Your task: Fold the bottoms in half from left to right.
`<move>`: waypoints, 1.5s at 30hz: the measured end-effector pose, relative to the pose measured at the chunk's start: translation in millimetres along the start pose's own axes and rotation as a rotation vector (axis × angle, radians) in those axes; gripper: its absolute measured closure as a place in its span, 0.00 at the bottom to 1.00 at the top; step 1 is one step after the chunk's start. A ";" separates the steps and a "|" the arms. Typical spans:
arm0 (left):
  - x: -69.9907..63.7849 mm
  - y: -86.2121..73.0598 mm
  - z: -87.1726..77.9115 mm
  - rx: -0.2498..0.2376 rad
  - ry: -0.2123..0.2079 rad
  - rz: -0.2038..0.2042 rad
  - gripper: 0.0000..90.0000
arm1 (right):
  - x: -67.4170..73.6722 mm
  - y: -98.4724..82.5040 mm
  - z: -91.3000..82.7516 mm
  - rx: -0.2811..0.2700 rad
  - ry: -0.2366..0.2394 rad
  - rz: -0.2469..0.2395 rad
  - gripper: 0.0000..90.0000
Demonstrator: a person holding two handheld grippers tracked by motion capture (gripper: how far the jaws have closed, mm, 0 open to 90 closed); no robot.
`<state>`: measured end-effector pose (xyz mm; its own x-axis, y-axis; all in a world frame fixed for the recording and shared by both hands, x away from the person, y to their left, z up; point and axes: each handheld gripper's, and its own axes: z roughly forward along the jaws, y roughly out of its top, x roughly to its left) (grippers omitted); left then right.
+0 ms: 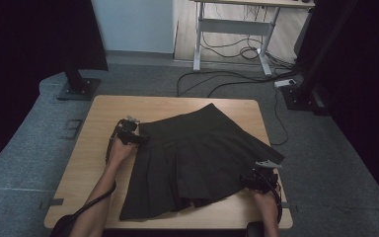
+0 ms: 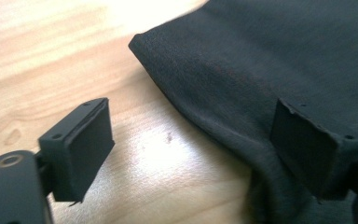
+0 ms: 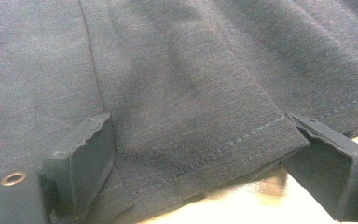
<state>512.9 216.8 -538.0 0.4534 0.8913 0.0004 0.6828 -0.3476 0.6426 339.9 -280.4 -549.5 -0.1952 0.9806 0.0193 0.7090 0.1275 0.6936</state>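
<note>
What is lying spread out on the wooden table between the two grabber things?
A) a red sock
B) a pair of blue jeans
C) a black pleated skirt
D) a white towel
C: a black pleated skirt lies flat on the wooden table, with the left gripper at its waistband corner and the right gripper at its stitched hem, both with their jaws apart.
</note>
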 end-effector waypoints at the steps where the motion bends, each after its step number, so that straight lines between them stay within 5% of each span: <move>1: 2.1 -4.7 4.0 -0.023 -0.020 -0.017 0.11 | -0.7 -0.1 -0.2 0.000 0.004 -0.003 0.12; 9: -0.2 -14.8 -0.9 -0.058 0.003 -0.036 0.13 | -2.3 0.3 -1.0 0.008 0.018 -0.014 0.12; 15: -2.2 -21.0 -6.5 -0.066 0.007 -0.041 0.17 | -4.6 8.2 -2.8 0.065 0.052 -0.013 0.12; 23: -2.8 -23.4 -8.5 -0.065 0.016 -0.050 0.16 | -0.4 10.4 -17.4 0.025 0.116 -0.033 0.10; 39: -2.2 -25.1 -10.2 -0.066 0.008 -0.049 0.16 | 71.6 33.8 -39.9 -0.015 0.347 -0.228 0.03; 45: -0.8 -25.4 -10.4 -0.068 -0.004 -0.043 0.16 | 109.8 45.8 -48.5 -0.028 0.434 -0.332 0.03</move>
<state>489.2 228.0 -546.3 0.4264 0.9040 -0.0312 0.6614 -0.2881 0.6925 318.1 -174.1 -480.7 -0.6709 0.7364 0.0873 0.5446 0.4094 0.7320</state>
